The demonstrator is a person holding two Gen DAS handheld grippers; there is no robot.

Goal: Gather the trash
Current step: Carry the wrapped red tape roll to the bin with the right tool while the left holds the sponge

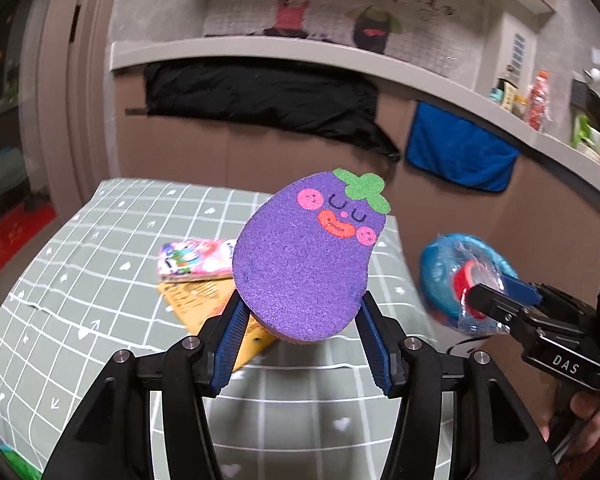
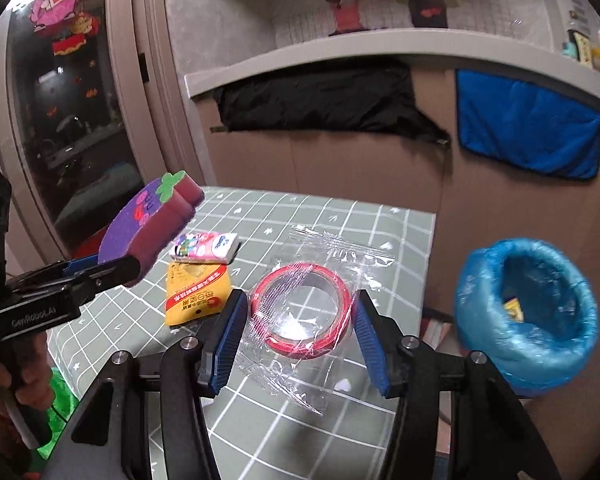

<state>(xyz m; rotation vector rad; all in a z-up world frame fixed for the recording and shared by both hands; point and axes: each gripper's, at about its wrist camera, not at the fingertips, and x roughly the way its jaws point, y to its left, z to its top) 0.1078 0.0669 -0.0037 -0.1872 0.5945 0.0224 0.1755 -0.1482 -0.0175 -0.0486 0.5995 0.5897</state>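
The left gripper [image 1: 300, 344] has its blue-padded fingers [image 1: 230, 344] closed against the lower edges of an eggplant-shaped sponge [image 1: 304, 256] — purple face up, smiling print and green stalk at the far end — and holds it clear above the counter [image 1: 80, 280]. The right gripper [image 2: 298, 344] pinches a roll of red tape [image 2: 302, 308] sealed in a clear zip bag [image 2: 332, 256]; its fingers press the roll from both sides, and the bag's loose plastic spreads out beyond them.

Below, on the grid-patterned cloth of the counter, a yellow packet [image 2: 194, 296] with red lettering lies touching a small pack of tissues [image 2: 204, 246] just behind it. Off the counter's right edge stands a trash bin with a blue liner [image 2: 528, 312], its mouth open and something yellow already inside.

The step in hand looks like the carry: both items lifted, neither yet over the bin. The tape is nearer, so the next move probably calls for swinging the right gripper over the liner's mouth before letting go — the slack bag could catch the rim. The packet and tissues remain to be collected.
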